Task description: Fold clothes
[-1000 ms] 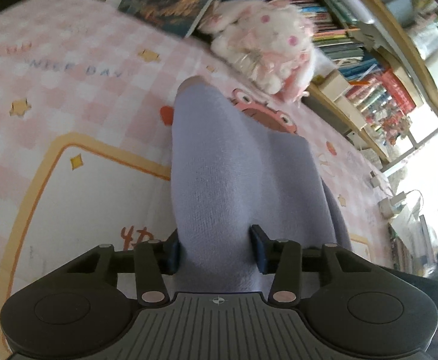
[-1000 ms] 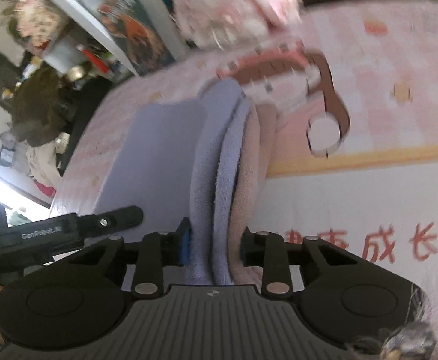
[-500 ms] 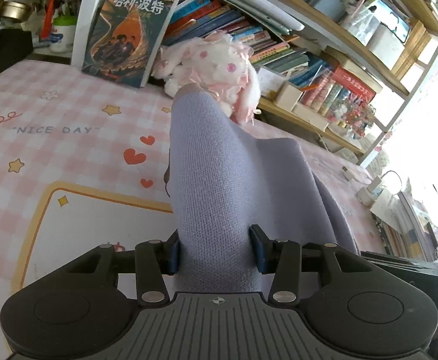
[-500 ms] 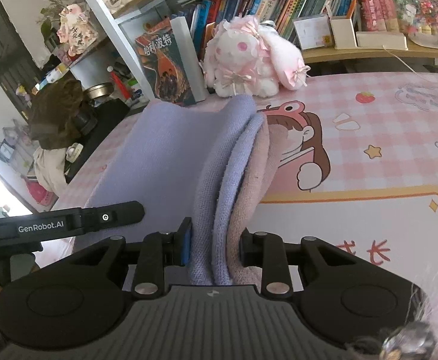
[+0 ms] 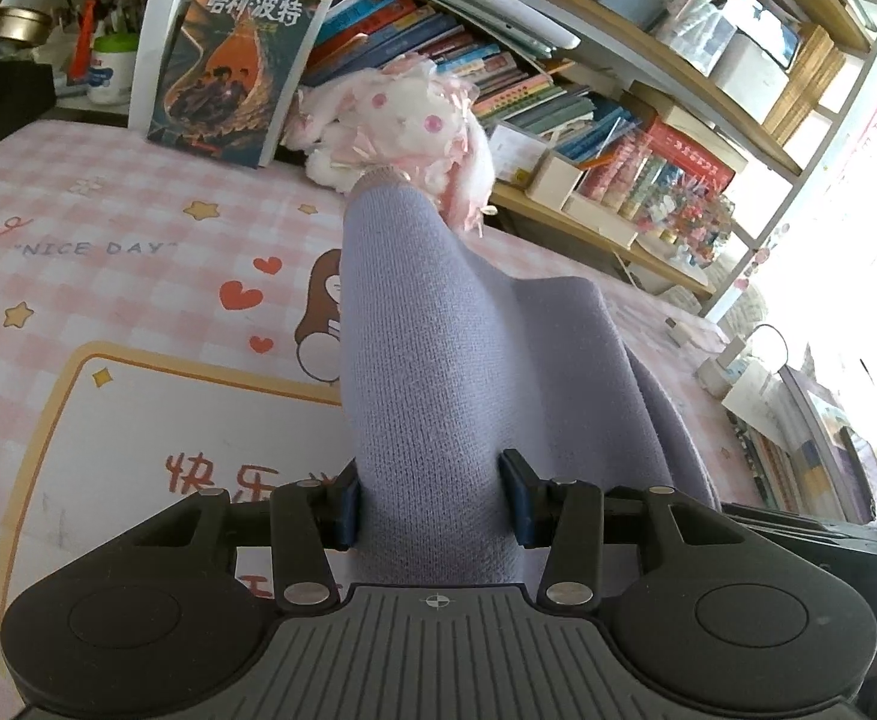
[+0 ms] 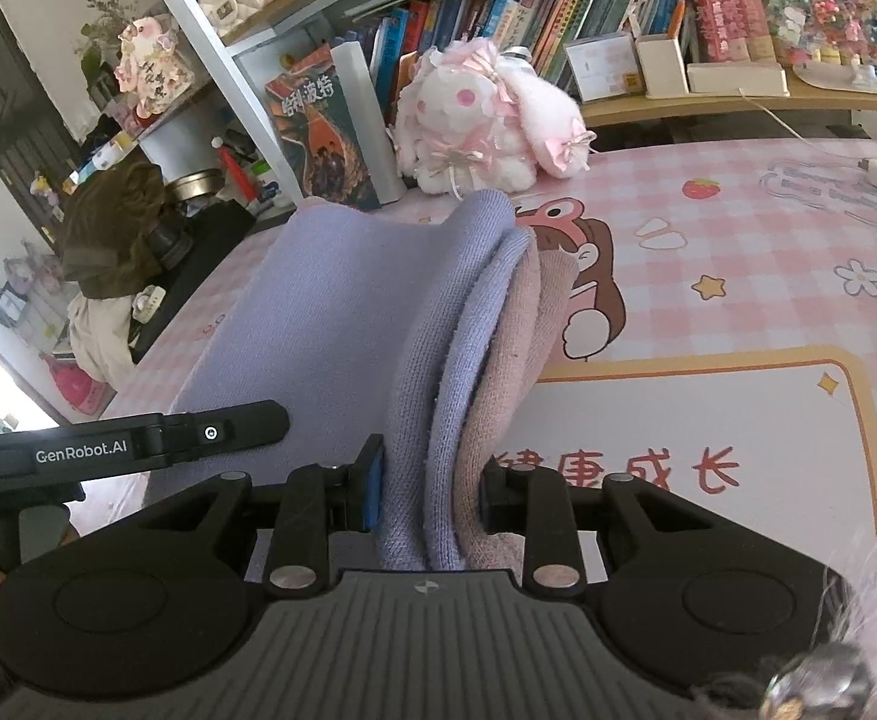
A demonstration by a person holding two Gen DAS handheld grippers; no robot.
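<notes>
Lavender knit, a sweater (image 5: 432, 360), hangs stretched between my two grippers above the pink checked mat (image 5: 108, 228) on the bench. My left gripper (image 5: 432, 501) has its jaws clenched on a thick bunch of the fabric. My right gripper (image 6: 432, 492) grips several stacked layers, lavender with a dusty pink layer on the right. A white and pink plush rabbit (image 6: 486, 120) sits by the bookshelf (image 6: 558, 18) behind the mat, beside a propped book (image 5: 234, 60).

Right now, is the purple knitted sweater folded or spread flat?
Folded: the purple knitted sweater shows stacked layers between the right gripper, lifted off the mat.
</notes>
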